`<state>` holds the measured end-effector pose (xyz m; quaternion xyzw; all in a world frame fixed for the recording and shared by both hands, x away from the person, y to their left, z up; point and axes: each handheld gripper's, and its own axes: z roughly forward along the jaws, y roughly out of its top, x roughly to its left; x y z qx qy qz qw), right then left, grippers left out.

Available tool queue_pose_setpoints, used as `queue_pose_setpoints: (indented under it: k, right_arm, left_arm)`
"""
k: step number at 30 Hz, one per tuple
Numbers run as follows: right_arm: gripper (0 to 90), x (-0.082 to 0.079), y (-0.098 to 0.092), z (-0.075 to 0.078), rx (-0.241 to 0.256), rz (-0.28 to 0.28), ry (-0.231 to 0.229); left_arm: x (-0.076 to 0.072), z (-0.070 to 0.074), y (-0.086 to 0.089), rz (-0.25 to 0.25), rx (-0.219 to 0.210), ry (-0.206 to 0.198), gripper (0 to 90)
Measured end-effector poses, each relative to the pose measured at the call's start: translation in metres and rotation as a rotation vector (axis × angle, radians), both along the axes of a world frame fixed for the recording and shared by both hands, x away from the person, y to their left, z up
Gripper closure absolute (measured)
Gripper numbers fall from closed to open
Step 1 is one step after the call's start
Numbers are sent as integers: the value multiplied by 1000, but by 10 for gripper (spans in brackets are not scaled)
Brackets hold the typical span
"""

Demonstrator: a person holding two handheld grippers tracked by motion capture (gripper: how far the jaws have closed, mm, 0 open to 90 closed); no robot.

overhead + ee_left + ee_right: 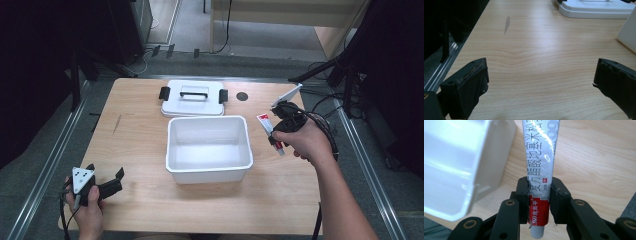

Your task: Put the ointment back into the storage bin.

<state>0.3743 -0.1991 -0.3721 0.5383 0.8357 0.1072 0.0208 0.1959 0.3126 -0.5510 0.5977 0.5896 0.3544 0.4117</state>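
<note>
A white and red ointment tube (pixel 540 167) with printed characters stands gripped between the black jaws of my right gripper (pixel 539 192). In the high view the same tube (pixel 270 131) hangs just right of the open white plastic box (pixel 209 148), held above the table by the right gripper (pixel 280 127). The box's white lid (pixel 193 98) with black clips lies flat behind the box. My left gripper (pixel 117 181) rests near the table's front left corner, open, with bare wood between its jaws (pixel 541 80).
The wooden table (pixel 140 150) has a grey scuff mark (pixel 507 23) at its left side and a dark round hole (pixel 242 96) near the lid. Metal rails run along both table sides. Cables trail at the right edge.
</note>
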Motion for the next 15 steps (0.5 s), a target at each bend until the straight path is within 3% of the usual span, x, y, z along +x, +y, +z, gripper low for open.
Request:
queue_pose_setpoints:
  k: [10,15]
  right_arm:
    - [724,3,37,22,4,84,-8]
    - [723,3,55,24,15,193,-15]
  left_arm:
    - [0,0,0,1,-3,2,1]
    - [0,0,0,2,-6,1,1]
